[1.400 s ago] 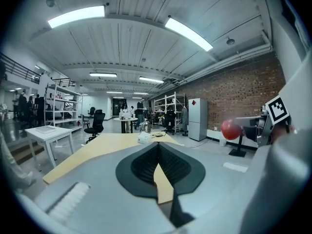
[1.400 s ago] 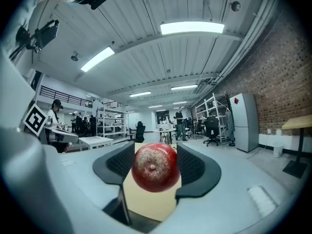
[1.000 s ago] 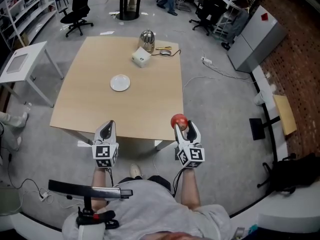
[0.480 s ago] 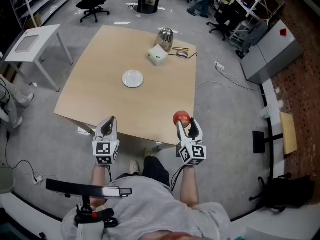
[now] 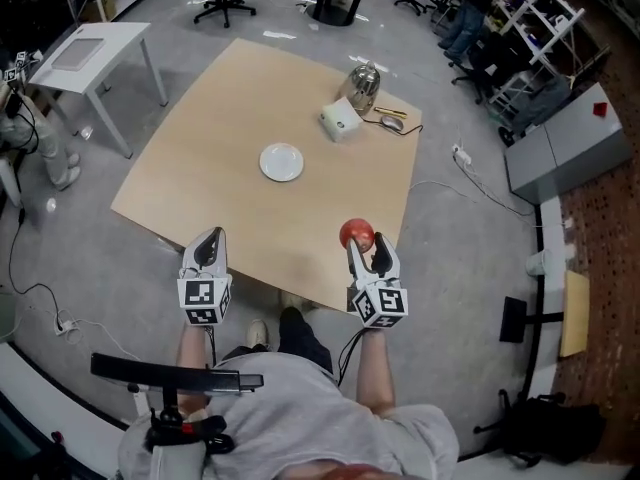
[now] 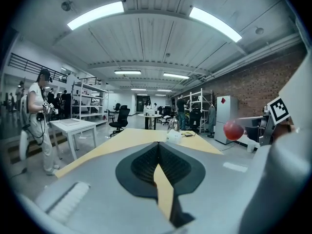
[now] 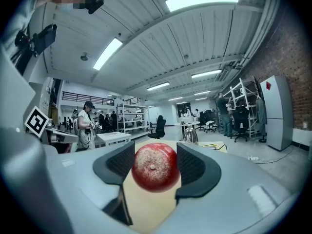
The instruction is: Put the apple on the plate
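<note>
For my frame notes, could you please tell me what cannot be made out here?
Small items beside the kettle: head view, too small to identify.
The plate: in both gripper views, too far and flat to pick out.
The apple, contact sides: right gripper view, covered by the pads.

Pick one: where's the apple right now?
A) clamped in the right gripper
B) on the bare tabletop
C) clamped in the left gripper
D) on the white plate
A: the right gripper view shows the apple squeezed between the jaws of the right gripper, which is held at the near table edge, while the plate sits farther across the table with nothing on it.
</note>
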`<state>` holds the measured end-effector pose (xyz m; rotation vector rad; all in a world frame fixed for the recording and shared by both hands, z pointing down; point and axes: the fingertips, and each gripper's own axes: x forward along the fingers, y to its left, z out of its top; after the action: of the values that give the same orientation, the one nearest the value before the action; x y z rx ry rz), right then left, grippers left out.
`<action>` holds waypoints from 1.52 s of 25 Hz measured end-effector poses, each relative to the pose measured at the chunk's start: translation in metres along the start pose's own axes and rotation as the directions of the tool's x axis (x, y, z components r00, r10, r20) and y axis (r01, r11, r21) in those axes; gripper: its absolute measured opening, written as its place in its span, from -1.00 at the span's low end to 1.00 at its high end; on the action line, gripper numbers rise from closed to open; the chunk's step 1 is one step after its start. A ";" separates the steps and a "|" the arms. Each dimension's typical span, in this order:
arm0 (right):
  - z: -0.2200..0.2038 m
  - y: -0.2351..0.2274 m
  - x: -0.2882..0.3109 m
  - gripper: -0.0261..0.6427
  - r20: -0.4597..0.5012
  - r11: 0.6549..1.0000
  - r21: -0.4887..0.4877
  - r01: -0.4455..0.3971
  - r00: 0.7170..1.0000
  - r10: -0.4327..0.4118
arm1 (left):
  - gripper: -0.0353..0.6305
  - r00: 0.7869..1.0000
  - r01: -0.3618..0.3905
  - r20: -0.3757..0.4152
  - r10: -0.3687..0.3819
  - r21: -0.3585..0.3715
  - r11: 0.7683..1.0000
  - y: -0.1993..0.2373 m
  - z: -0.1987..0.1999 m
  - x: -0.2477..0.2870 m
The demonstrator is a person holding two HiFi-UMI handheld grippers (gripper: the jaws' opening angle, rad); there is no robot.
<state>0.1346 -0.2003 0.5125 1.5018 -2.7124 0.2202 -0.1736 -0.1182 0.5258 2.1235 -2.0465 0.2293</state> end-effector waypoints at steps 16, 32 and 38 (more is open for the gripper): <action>-0.021 0.003 0.119 -0.11 -0.100 0.968 -0.011 -0.251 0.964 0.248 | -0.84 0.983 -0.164 -0.091 0.161 -0.032 0.986 0.008 -0.016 0.039; -0.051 0.018 0.207 -0.11 -0.161 0.933 -0.034 -0.359 0.923 0.349 | -0.84 0.954 -0.259 -0.171 0.247 -0.047 0.965 0.021 -0.039 0.023; -0.067 0.029 0.241 -0.11 -0.203 0.911 -0.095 -0.402 0.904 0.377 | -0.84 0.941 -0.296 -0.187 0.283 -0.044 0.954 0.029 -0.043 0.022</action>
<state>-0.0212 -0.3780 0.5991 0.8449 -2.7833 0.1672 -0.2008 -0.1304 0.5738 1.6866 -2.2144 0.3665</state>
